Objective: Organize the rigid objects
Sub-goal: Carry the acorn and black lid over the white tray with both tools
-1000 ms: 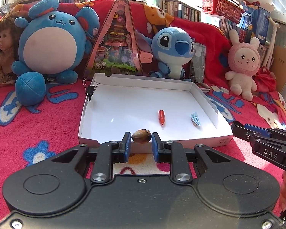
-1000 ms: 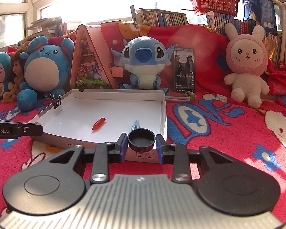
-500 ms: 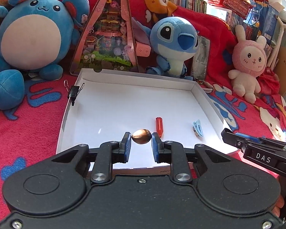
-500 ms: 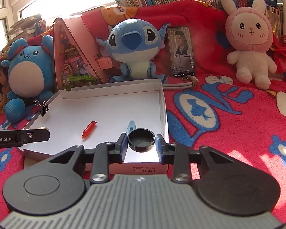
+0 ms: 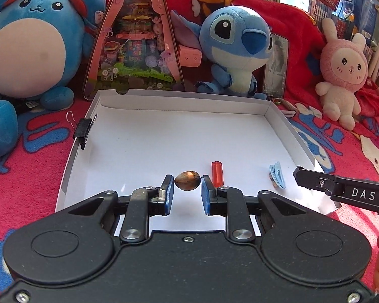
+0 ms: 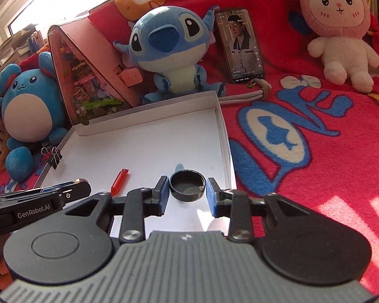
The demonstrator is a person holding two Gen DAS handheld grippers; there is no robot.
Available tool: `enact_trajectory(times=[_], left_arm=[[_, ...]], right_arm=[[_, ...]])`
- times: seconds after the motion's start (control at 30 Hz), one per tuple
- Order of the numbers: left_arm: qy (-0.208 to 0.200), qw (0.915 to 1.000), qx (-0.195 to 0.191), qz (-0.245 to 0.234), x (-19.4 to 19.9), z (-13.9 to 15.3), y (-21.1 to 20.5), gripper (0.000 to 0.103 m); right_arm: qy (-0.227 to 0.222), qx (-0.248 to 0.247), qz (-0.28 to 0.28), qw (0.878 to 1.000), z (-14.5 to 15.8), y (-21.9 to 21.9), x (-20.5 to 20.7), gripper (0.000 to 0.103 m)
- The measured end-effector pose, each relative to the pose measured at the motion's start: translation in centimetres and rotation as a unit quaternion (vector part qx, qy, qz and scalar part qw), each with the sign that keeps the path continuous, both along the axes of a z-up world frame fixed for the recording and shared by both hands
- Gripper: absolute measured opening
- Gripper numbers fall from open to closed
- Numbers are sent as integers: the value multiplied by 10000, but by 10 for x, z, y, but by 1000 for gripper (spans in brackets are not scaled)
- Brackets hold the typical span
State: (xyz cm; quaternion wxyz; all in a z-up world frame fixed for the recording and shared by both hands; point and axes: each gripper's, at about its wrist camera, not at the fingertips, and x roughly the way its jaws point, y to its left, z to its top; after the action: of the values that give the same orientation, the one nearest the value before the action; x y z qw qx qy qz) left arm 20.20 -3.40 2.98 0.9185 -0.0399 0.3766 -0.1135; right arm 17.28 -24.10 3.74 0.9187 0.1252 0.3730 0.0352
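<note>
From my left wrist view, my left gripper [image 5: 187, 192] sits over the near part of the white tray [image 5: 179, 101]. The brown oval stone [image 5: 187, 180] lies between the blue pads [image 5: 168, 193] — the left pad touches its tip, while a thin gap shows at the right pad, so the jaws look slightly parted and I cannot tell whether they grip it. Just right of it the orange cap [image 5: 217, 173] lies on the tray floor, and farther right the light blue clip [image 5: 277, 175]. A black binder clip [image 5: 84, 128] bites the tray's left wall. My right gripper [image 5: 341, 189] reaches in from the right edge.

From my right wrist view, my right gripper [image 6: 187, 195] hangs over the tray's near right corner. The black round lid [image 6: 187, 185] sits between the pads with a gap on each side — the jaws are parted, not clamping it.
</note>
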Motion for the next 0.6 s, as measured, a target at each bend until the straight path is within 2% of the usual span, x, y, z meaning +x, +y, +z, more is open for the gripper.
enact_trajectory(times=[0.33,0.6], left_arm=[[105,9999,82,97,14,-9,0,22],[132,9997,85,176,21,-14,2,22]], right_arm=[[353,-56,-284,9990,-4,-4,20,37],[407,-173,-309,9985,-6,1,26,38]])
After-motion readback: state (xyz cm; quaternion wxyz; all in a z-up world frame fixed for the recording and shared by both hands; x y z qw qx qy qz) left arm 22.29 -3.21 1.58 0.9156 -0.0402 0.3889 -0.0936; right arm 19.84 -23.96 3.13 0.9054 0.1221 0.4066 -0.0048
